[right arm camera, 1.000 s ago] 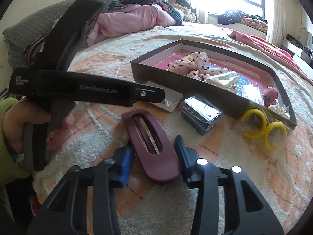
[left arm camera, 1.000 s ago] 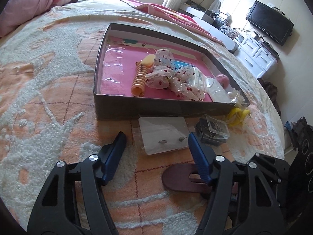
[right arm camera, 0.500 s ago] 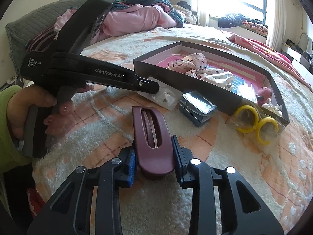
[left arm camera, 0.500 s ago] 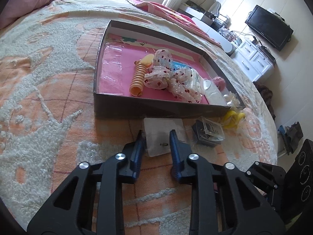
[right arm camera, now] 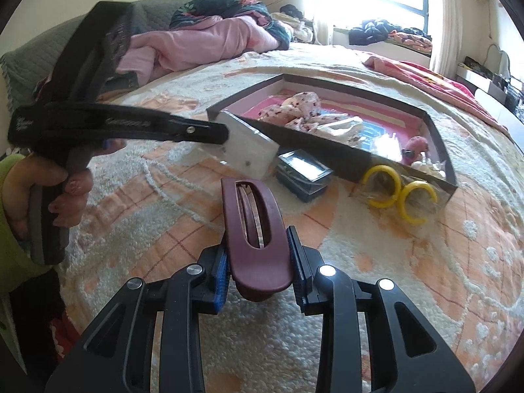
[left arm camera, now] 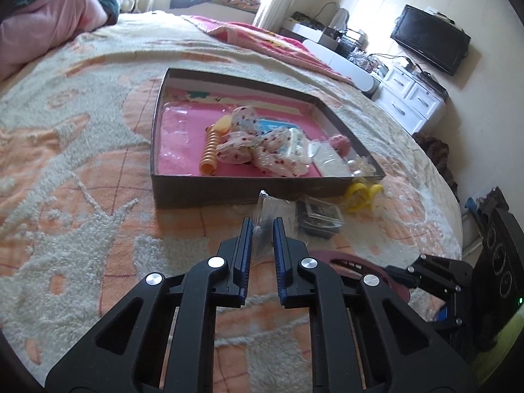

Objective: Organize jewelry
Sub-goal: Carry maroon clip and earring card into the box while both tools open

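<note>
A small clear plastic bag point(left arm camera: 266, 208) with tiny earrings hangs pinched in my left gripper point(left arm camera: 263, 226), which is shut on it just above the blanket. In the right wrist view the same bag point(right arm camera: 250, 154) hangs from the left gripper point(right arm camera: 224, 137), in front of the box wall. My right gripper point(right arm camera: 258, 242) is shut on the near end of a maroon hair clip point(right arm camera: 255, 216), which points away from it. The dark cardboard box point(left arm camera: 183, 190) with a pink lining holds spotted fabric bows, an orange coil and small packets.
In front of the box lie a small clear case point(right arm camera: 303, 177) of dark pieces and a packet with two yellow hoops point(right arm camera: 399, 193). A person's hand point(right arm camera: 49, 190) in a green sleeve holds the left gripper's handle. Fluffy cream-and-orange blanket surrounds everything; pink bedding is piled far behind.
The left jaws closed on the clear bag and lifted it off the blanket. The right jaws closed on the maroon clip and raised it slightly.
</note>
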Available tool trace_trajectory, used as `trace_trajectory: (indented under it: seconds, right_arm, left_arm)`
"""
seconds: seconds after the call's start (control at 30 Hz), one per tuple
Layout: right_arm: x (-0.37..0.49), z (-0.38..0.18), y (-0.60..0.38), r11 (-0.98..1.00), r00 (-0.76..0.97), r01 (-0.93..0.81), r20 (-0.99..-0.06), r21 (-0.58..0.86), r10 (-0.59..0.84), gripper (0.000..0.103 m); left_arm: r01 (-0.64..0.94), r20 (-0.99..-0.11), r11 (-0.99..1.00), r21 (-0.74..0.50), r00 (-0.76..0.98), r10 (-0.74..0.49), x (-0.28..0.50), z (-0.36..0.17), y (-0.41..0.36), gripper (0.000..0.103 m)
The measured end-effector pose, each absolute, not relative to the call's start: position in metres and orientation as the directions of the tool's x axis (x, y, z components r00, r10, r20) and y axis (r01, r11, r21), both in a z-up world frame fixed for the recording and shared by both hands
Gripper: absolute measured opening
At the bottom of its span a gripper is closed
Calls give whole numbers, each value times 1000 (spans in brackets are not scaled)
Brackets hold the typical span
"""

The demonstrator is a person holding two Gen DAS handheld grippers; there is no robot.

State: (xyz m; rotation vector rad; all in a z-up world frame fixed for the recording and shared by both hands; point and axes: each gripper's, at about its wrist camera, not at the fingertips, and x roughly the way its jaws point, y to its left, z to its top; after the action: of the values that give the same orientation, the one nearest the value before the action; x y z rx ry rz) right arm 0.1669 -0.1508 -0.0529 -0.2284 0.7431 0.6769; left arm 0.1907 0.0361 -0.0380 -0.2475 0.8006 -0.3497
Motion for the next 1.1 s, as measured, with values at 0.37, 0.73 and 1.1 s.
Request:
trace_trajectory:
  seconds: [0.37,0.73,1.1]
  right_arm:
    - [166,-36,-172,809,593,-586,-651,54,473,30]
    - [178,-27,-197,860,650,-506,-629,58,426,30]
    - [192,-19,-222,898,697,-435,-605,69,385,30]
  left_arm:
    - [257,-626,927,-272,685,-374,168,-14,19,6]
    - [271,-607,933,-235,709,-359,171,0,2,6]
    - [284,-589,930,-234,720,-368,187,6,-17,6]
